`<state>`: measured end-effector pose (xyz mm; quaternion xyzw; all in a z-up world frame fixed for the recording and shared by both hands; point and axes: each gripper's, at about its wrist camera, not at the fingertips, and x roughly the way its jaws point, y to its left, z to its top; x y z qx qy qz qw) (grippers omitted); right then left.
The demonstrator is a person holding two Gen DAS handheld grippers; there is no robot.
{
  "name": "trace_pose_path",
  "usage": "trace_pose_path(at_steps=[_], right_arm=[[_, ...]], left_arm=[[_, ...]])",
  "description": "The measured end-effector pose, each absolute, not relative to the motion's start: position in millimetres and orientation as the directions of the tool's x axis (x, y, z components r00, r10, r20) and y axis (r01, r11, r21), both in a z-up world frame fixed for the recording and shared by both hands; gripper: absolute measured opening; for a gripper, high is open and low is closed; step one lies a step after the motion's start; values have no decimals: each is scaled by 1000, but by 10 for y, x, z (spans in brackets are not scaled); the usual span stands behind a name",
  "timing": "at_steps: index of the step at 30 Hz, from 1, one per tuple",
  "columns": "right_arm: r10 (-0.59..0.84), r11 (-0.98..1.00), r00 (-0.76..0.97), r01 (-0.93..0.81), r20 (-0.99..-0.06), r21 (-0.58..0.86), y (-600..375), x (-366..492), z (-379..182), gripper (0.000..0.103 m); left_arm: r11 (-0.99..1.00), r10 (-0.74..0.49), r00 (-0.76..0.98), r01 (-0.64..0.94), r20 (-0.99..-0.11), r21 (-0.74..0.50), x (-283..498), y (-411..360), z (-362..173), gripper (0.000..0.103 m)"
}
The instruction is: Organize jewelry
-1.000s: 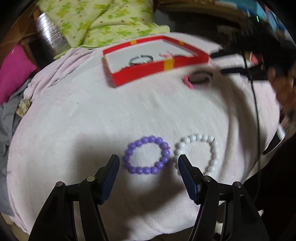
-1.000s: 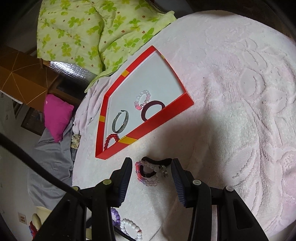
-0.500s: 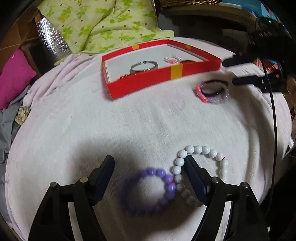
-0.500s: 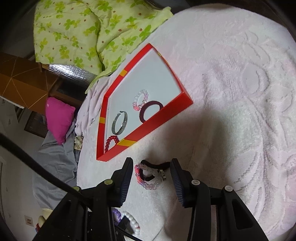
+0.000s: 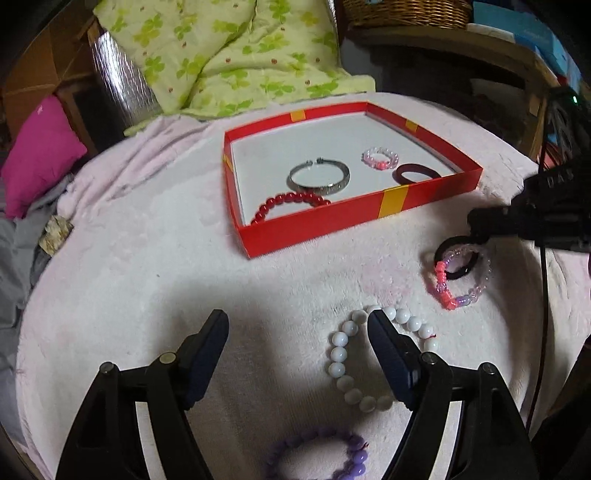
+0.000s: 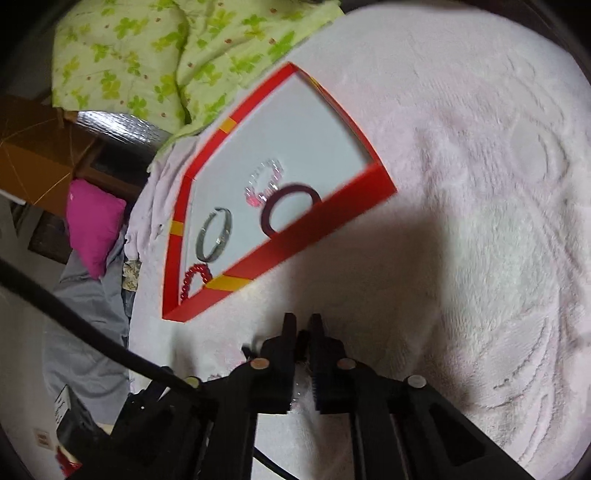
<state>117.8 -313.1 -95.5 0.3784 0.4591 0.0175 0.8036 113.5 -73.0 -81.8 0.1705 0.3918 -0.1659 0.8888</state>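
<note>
My left gripper (image 5: pixel 297 321) is open above the pale pink blanket (image 5: pixel 147 280). Its right finger reaches into the ring of a white bead bracelet (image 5: pixel 341 354). A purple bead bracelet (image 5: pixel 321 458) lies below, between the finger bases. To the right, my right gripper (image 5: pixel 474 236) is shut on a black band (image 5: pixel 448 247) tangled with a pink and clear bead bracelet (image 5: pixel 448 299). In the right wrist view the right gripper (image 6: pixel 301 321) has its jaws together on a thin dark strip. The red box (image 5: pixel 332 221) holds a silver bangle (image 5: pixel 319 179), a red bead bracelet (image 5: pixel 288 205), a small pink bracelet (image 5: pixel 380 158) and a dark band (image 5: pixel 417 173).
A green flowered quilt (image 5: pixel 236 55) lies behind the box, beside a magenta pillow (image 5: pixel 40 155) at the left. A wicker basket (image 5: pixel 406 11) stands on furniture at the back. A black cable (image 5: pixel 543 314) hangs at the right edge. The red box (image 6: pixel 314 229) sits just ahead of the right gripper.
The right jaws closed on the black band and bead bracelet. The left gripper opened wider and moved forward and right, so the purple bracelet slid to the frame's bottom.
</note>
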Motion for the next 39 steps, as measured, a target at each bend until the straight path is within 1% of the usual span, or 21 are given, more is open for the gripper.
trace_pose_path(at_steps=[4,13,14,16,17,18,19,20,21,24,27,28,29,31,32,33,34,36,39], right_arm=[[364,705,617,306,-697,639,-3215,1119,-860,6],[311,687,672,330,-672,648,-3466,950,-734,6],[328,668,668,336,-668,664,-3489,943,-755,9],[380,626,636,357,-671,693,-3497,970,-832,12],[399,619,619,362,-676,697,-3471,998,-868,18],[411,617,606,365,-681,697,-3444,1018,-891,28],[415,618,599,367,-685,695,-3414,1032,-904,32],[414,623,597,365,-687,692,-3378,1049,-903,40],[413,627,597,362,-688,690,-3356,1054,-904,45],[398,640,593,366,-700,675,-3275,1112,-918,47],[353,677,566,395,-745,621,-3177,1211,-957,47],[340,685,570,396,-749,612,-3160,1225,-954,47],[321,696,575,395,-752,599,-3140,1252,-940,45],[290,714,579,399,-762,575,-3110,1310,-935,33],[276,728,575,399,-770,558,-3087,1332,-939,23],[259,744,569,397,-781,537,-3061,1354,-944,17],[245,757,568,394,-786,521,-3056,1360,-948,15],[226,780,575,377,-786,499,-3021,1382,-925,7],[228,789,591,353,-774,503,-2993,1387,-886,7]], left_arm=[[879,-144,669,425,-729,217,1052,-659,-776,79],[899,-168,626,414,-761,142,1050,-291,-752,79],[901,-181,612,416,-770,119,1044,-253,-761,79],[901,-206,586,426,-784,82,1029,-204,-777,79],[899,-216,576,433,-788,70,1016,-188,-782,79],[897,-222,570,438,-791,64,1001,-177,-786,79],[895,-226,566,443,-793,61,988,-173,-790,79],[892,-233,559,450,-796,55,973,-172,-796,79],[888,-241,551,457,-799,48,956,-172,-799,79],[871,-268,519,491,-812,26,899,-172,-828,79],[860,-279,490,510,-826,12,865,-177,-868,79],[856,-287,480,516,-829,2,858,-166,-877,79],[852,-298,467,523,-833,-12,845,-161,-887,79],[845,-314,445,534,-839,-33,830,-154,-905,79],[844,-316,439,536,-841,-37,828,-152,-914,79],[843,-315,434,536,-844,-39,829,-151,-925,79],[843,-314,429,537,-847,-40,829,-153,-938,79],[842,-311,415,538,-855,-44,832,-152,-965,79],[835,-323,391,547,-862,-65,819,-164,-992,79]])
